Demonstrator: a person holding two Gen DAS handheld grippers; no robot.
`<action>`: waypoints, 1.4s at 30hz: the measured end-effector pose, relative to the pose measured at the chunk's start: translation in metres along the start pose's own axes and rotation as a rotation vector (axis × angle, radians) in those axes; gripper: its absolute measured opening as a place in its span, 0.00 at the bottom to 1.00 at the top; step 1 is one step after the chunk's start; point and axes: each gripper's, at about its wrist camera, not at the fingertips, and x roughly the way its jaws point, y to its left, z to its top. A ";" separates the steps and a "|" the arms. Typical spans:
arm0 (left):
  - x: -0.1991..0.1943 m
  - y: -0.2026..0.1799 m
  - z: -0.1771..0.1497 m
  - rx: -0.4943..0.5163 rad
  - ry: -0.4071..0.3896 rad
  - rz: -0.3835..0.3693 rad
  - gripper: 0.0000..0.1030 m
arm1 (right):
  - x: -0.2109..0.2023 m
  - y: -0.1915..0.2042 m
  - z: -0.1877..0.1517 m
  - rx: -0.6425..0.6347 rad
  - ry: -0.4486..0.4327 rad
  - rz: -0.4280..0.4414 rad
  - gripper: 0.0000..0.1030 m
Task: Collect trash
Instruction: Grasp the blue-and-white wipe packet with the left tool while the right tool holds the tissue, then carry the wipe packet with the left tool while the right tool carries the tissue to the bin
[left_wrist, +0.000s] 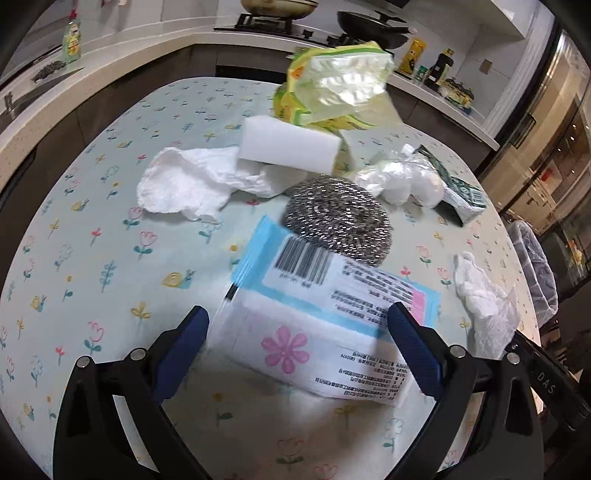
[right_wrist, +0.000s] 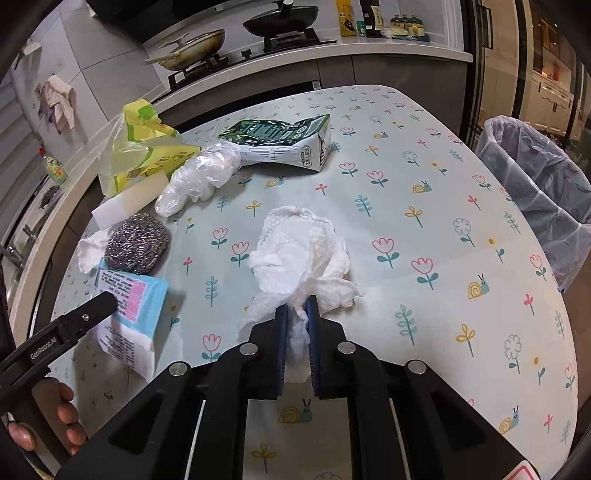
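Observation:
My left gripper (left_wrist: 297, 319) is open, its jaws on either side of a blue and white tissue packet (left_wrist: 325, 325) lying on the table; the packet also shows in the right wrist view (right_wrist: 129, 314). My right gripper (right_wrist: 296, 308) is shut on a crumpled white paper towel (right_wrist: 299, 251), seen in the left wrist view (left_wrist: 484, 306) near the right table edge. Other trash lies behind: a second crumpled tissue (left_wrist: 188, 184), a steel scourer (left_wrist: 338, 218), a white sponge (left_wrist: 288, 144), a clear plastic glove (right_wrist: 199, 177), a green milk carton (right_wrist: 288, 144) and a yellow plastic bag (left_wrist: 340, 85).
A bin with a clear liner (right_wrist: 539, 184) stands off the table's right side. The table (right_wrist: 443, 295) has a floral cloth. A kitchen counter with a stove and pans (right_wrist: 236, 40) runs behind. The person's fingers (right_wrist: 62, 417) hold the left gripper's handle.

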 end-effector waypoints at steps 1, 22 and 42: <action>0.002 -0.008 0.000 0.019 0.008 -0.017 0.90 | 0.000 0.000 0.001 0.002 -0.002 0.001 0.10; -0.006 -0.079 -0.012 0.172 -0.020 -0.134 0.11 | -0.024 -0.034 0.001 0.046 -0.043 -0.008 0.10; -0.049 -0.175 0.008 0.281 -0.116 -0.197 0.07 | -0.105 -0.125 0.024 0.159 -0.242 -0.081 0.09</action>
